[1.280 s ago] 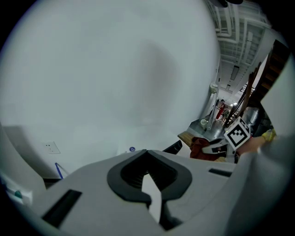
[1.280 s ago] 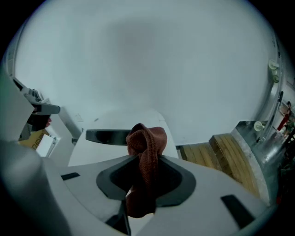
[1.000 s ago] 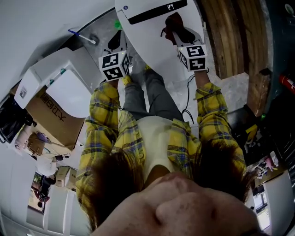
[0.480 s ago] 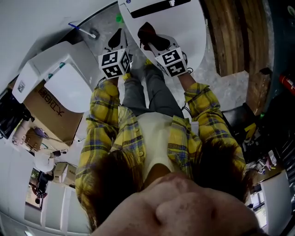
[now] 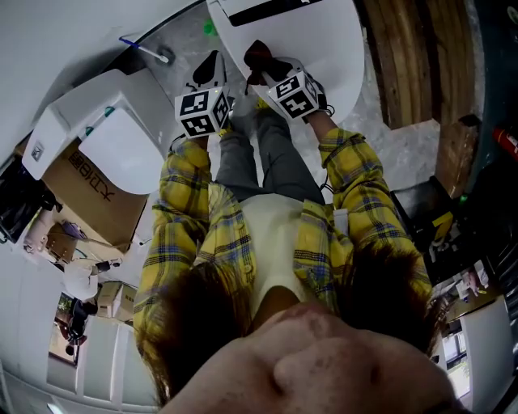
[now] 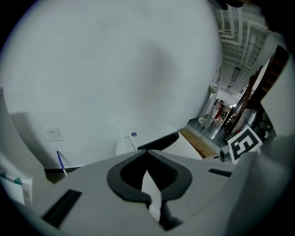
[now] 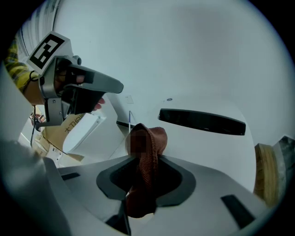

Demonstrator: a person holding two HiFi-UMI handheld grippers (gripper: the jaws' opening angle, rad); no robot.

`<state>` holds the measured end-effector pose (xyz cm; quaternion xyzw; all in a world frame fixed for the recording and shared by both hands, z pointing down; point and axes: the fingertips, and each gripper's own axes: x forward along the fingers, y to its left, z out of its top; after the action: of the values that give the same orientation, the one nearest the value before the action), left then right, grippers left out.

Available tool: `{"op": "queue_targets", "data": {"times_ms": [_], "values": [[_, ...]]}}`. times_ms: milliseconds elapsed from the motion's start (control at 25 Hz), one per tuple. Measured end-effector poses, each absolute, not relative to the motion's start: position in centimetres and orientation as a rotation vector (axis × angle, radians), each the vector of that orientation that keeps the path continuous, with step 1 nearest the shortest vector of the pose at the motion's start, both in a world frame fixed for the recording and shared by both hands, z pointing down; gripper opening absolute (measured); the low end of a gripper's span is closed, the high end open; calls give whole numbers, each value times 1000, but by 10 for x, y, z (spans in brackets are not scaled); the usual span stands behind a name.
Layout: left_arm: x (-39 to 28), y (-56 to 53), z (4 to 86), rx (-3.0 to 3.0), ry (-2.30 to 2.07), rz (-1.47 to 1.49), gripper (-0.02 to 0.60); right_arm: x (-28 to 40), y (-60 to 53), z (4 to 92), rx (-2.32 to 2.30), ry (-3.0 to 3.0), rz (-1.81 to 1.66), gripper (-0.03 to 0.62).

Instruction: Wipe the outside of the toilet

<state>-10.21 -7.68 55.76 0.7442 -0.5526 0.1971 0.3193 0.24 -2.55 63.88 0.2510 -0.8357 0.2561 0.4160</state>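
A white toilet (image 5: 332, 40) with a black slot (image 5: 267, 10) fills the top of the head view. My right gripper (image 5: 261, 66) is shut on a red-brown cloth (image 5: 257, 53), which rests against the toilet's near left part. In the right gripper view the cloth (image 7: 147, 156) bunches up between the jaws of that gripper (image 7: 146, 171), in front of the toilet (image 7: 212, 150). My left gripper (image 5: 212, 69) hovers just left of the toilet, shut and empty. The left gripper (image 6: 148, 159) points at the toilet (image 6: 184, 145) from the side.
A second white fixture (image 5: 113, 149) stands at the left, above a cardboard box (image 5: 93, 202). A blue-handled stick (image 5: 146, 53) leans by the wall. Wooden panelling (image 5: 405, 57) lies to the right of the toilet. Dark clutter crowds the right edge (image 5: 477, 210).
My right gripper has carried the cloth leftward across the toilet, from its right-middle to its near left side, ending close to the left gripper. The left gripper has barely moved.
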Motion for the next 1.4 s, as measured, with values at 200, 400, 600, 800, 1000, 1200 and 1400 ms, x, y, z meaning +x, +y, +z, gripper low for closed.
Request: {"op": "queue_targets", "data": {"times_ms": [200,400,600,800,1000,1200,1400], "values": [[-95,-76,559,1953,-1438,525,2,38,-41,648,680,-2044,599,124],[-88,-76,562,1942,-1438,555,2,77,-56,648,774,-2003,621,124],[-81,-77,565,1945,-1433,581,2,113,-69,651,855,-1976,655,124],[-73,-78,564,1959,-1418,597,3,149,-82,652,933,-1938,679,124],[-68,-77,565,1968,-1405,601,2,188,-93,659,977,-1867,673,124],[-64,-75,565,1968,-1401,614,2,231,-103,665,1060,-1783,684,124],[-63,-76,564,1972,-1400,617,2,259,-105,670,1119,-1711,705,124]]}}
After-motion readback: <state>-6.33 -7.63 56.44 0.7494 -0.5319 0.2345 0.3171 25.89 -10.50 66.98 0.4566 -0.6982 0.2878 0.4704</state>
